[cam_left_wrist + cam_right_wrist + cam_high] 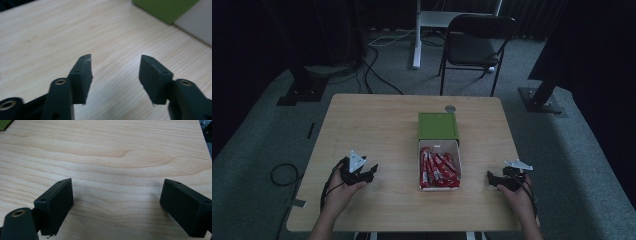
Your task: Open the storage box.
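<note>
Pale woodgrain surface (377,125) w/ white rectangular box (439,166) of glossy red packets (438,170), green lid (438,126) at 12; both hand-held grippers (373,172) (490,178) jaws apart, empty.

- My left tongs (373,172) are black, topped by a grey three-cornered plate, with a black cable looping from the body back along the forearm.
- In the left gripper view their two arms are dark, matte and wedge-tipped, with brass-ringed screw holes at the joints and small recessed holes on the pads (83,75).
- My right tongs (490,178) match: black body, grey plate, trailing black cable.
- Their pads (56,202) are blocky and rectangular, with one brass-ringed hole.
- Both forearms are bare, no sleeves.
</note>
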Demonstrator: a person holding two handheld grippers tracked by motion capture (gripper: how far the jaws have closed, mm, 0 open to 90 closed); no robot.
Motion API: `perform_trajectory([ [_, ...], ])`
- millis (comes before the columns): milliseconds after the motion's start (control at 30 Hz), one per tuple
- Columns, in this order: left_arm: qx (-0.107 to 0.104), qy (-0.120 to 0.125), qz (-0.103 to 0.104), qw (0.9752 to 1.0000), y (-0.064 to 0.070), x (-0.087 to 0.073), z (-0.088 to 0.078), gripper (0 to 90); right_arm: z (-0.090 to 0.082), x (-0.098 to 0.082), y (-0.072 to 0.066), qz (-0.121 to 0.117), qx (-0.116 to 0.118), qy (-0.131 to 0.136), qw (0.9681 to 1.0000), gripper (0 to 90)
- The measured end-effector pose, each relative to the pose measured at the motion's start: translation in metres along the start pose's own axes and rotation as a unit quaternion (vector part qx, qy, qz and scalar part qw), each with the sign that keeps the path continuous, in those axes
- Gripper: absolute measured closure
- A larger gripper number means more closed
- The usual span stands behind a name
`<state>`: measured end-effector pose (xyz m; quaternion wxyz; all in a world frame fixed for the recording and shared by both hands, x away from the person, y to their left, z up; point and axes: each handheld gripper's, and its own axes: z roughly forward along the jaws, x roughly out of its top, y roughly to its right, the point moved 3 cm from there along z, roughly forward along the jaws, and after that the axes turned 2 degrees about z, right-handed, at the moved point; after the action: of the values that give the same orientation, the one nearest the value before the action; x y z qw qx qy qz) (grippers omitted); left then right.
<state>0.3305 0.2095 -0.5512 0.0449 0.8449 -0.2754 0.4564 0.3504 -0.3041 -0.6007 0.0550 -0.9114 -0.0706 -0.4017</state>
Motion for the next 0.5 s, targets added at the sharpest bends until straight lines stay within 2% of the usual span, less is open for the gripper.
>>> perform_trajectory([
  [67, -0.003, -0.003, -0.004, 1.0, -0.001, -0.003, 0.001, 41.8, 0.0, 0.0, 0.0, 0.0, 0.0, 0.0, 1.0, 10.6],
  [133, -0.013, -0.022, -0.015, 0.9996, -0.003, -0.012, 0.004, 40.1, 0.0, 0.0, 0.0, -0.001, 0.0, 0.0, 1.0, 10.6],
  [200, -0.012, -0.028, -0.015, 0.9994, -0.004, -0.015, 0.005, 40.1, 0.0, 0.0, 0.0, -0.001, 0.0, 0.0, 1.0, 10.7],
  [233, -0.013, -0.036, -0.024, 0.999, -0.006, -0.02, 0.006, 40.0, 0.0, 0.0, 0.0, -0.001, 0.0, 0.0, 1.0, 10.6],
  [267, -0.013, -0.036, -0.024, 0.999, -0.006, -0.02, 0.006, 39.9, 0.0, 0.0, 0.0, -0.001, 0.0, 0.0, 1.0, 10.6],
  [300, -0.016, -0.04, -0.036, 0.9984, -0.008, -0.025, 0.007, 38.7, 0.0, 0.0, 0.0, -0.001, 0.0, 0.0, 1.0, 10.7],
  [367, -0.017, -0.044, -0.038, 0.9982, -0.009, -0.029, 0.007, 36.8, 0.0, 0.0, 0.0, -0.002, 0.0, 0.0, 1.0, 10.6],
  [500, -0.023, -0.051, -0.044, 0.9974, -0.013, -0.036, 0.01, 24.0, 0.0, 0.0, 0.0, -0.002, 0.0, 0.0, 1.0, 10.7],
])
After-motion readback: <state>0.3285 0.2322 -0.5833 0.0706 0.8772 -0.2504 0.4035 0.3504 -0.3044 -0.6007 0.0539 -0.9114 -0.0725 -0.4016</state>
